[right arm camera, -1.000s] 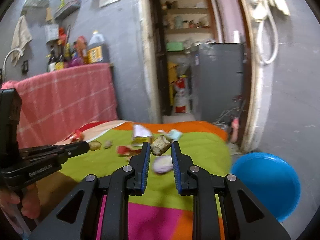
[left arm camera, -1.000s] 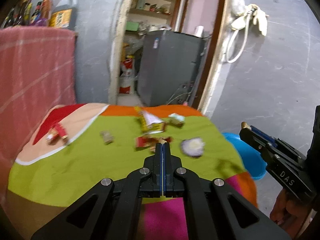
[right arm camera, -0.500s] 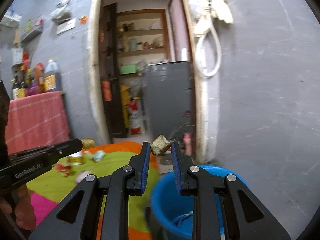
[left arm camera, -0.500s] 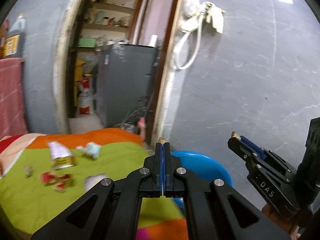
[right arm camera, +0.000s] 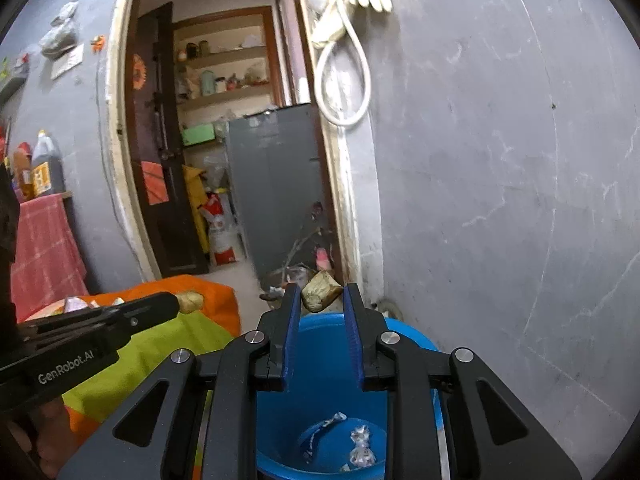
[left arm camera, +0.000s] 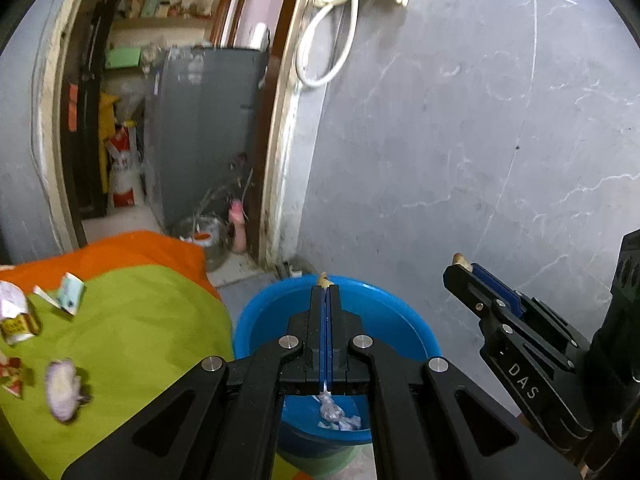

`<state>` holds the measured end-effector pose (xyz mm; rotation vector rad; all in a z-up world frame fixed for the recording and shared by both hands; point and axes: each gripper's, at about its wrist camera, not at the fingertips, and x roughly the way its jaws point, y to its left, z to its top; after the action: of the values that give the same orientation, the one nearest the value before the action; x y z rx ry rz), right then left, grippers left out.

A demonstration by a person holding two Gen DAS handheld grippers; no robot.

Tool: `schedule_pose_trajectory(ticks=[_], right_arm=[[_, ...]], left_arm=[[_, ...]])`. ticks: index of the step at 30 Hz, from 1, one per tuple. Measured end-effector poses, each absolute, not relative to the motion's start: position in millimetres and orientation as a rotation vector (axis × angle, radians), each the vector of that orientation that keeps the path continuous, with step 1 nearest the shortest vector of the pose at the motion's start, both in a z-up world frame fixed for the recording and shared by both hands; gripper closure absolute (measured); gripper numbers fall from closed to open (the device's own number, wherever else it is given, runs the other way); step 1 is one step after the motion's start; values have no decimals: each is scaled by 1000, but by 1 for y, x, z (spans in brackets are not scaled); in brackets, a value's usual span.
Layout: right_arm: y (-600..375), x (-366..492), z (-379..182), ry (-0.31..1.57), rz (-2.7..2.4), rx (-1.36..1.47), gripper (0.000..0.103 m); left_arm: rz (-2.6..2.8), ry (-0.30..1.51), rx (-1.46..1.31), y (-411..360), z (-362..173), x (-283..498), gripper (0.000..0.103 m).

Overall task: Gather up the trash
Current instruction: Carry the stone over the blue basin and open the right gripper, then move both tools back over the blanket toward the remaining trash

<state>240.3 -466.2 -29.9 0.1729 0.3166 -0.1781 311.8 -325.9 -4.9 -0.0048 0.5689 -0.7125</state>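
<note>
Left wrist view: your left gripper [left arm camera: 325, 289], jaws fully closed on a small tan scrap [left arm camera: 322, 279], is poised over the blue bucket [left arm camera: 416, 332], placed for dropping. Wrappers [left arm camera: 16, 322] remain on the green cloth [left arm camera: 140, 332].

Right wrist view: your right gripper [right arm camera: 320, 300] pinches a crumpled brown scrap [right arm camera: 320, 290] at its tips, above the bucket's opening.

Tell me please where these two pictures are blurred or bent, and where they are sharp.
Left wrist view: the trash scraps on the green cloth are smeared by motion, while the left gripper and blue bucket stay sharp. Right wrist view: mostly sharp, including the brown wad in the right gripper. Both views: fisheye bends the door frame and darkens the corners.
</note>
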Motion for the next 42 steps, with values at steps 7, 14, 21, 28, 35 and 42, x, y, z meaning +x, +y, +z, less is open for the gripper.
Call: schedule_pose_trajectory(ticks=[7,14,21,28,35,42], right_arm=[[-476,247,-39,361,-198,197,77],[-477,243,-38,354,-209,205,71],[-474,232,-25,308,-219,200,52],[-461,216,-7,247,-222,191,20],[-438,205,9,211,-201,165,0],[-411,198,21,202,-159,140,0]], left_arm=[[-712,641,-20,-330,-20,321,103],[-698,646,-29,-324,-20,320,101],[-650,606,-68,-299,-8,314,69],[-567,548,-125,-256,12,300,20],[-472,483,-135,-217,29,282,8],[-403,443,-127,-178,37,261,7]])
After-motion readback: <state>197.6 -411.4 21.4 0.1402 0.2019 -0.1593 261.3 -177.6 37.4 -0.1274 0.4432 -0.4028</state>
